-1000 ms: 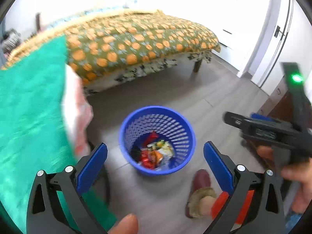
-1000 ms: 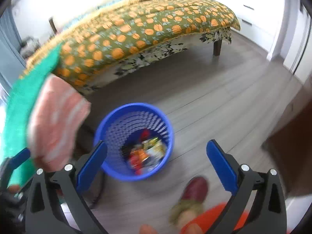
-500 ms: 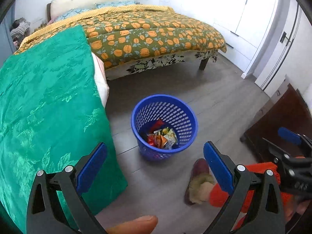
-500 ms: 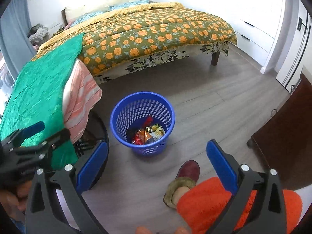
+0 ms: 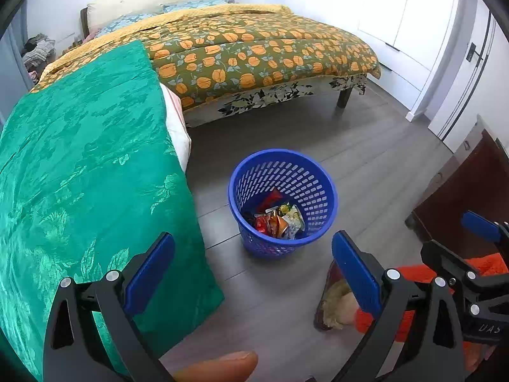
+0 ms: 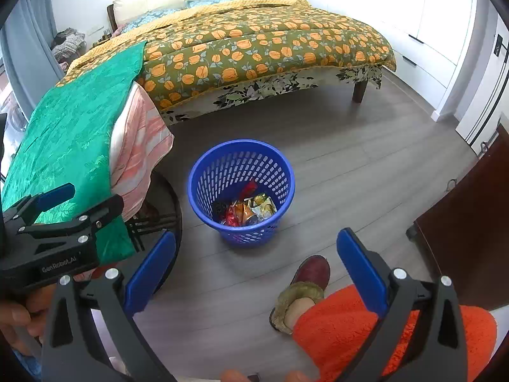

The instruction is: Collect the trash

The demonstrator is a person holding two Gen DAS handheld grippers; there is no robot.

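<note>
A blue plastic basket (image 5: 318, 176) stands on the grey floor and holds several crumpled wrappers (image 5: 275, 219). It also shows in the right wrist view (image 6: 280, 172), with the wrappers (image 6: 246, 210) at its bottom. My left gripper (image 5: 253, 270) is open and empty, held above the floor on the near side of the basket. My right gripper (image 6: 256, 265) is open and empty, also on the near side of the basket. The left gripper shows at the left of the right wrist view (image 6: 55, 205).
A table under a green cloth (image 5: 79, 175) stands to the left. A bed with an orange-patterned cover (image 5: 254, 51) lies beyond the basket. A dark wooden cabinet (image 5: 461, 197) is at the right. The person's slippered foot (image 6: 302, 289) and orange-clad leg (image 6: 350, 328) are near the basket.
Both grippers have pulled back and up from the basket, so it looks smaller and more of the room shows. The right gripper has dropped lower in the left wrist view.
</note>
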